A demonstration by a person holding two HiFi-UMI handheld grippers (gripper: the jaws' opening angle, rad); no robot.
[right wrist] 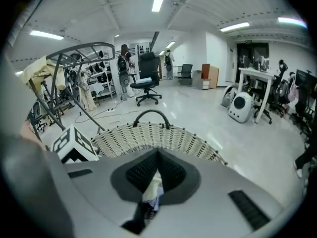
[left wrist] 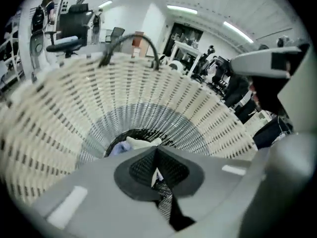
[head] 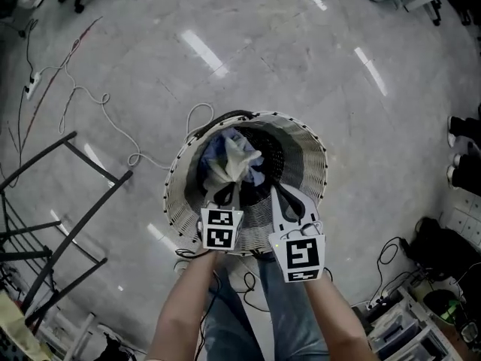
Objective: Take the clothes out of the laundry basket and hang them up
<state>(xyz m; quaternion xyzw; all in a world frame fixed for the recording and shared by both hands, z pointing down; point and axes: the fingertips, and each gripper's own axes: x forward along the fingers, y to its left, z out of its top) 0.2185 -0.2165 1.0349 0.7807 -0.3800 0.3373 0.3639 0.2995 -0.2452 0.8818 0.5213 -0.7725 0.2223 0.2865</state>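
Note:
A white wicker laundry basket (head: 319, 149) with a dark handle stands on the floor in front of me. A cream and blue garment (head: 234, 160) rises out of its dark inside. My left gripper (head: 225, 194) is over the near rim, shut on the near end of that garment. In the left gripper view a pale sliver of cloth sits between the closed pads (left wrist: 143, 167), with the basket wall (left wrist: 59, 113) behind. My right gripper (head: 289, 201) is beside it over the basket and is shut. In the right gripper view (right wrist: 158, 157), cloth shows through the gap below the pads; no grip is visible.
A black drying rack (head: 52, 194) stands at the left, seen with a cream cloth over it (right wrist: 42, 71) in the right gripper view. Cables (head: 83, 89) trail across the floor. Shoes (head: 462, 156) and boxes line the right edge. An office chair (right wrist: 147, 81) stands beyond the basket.

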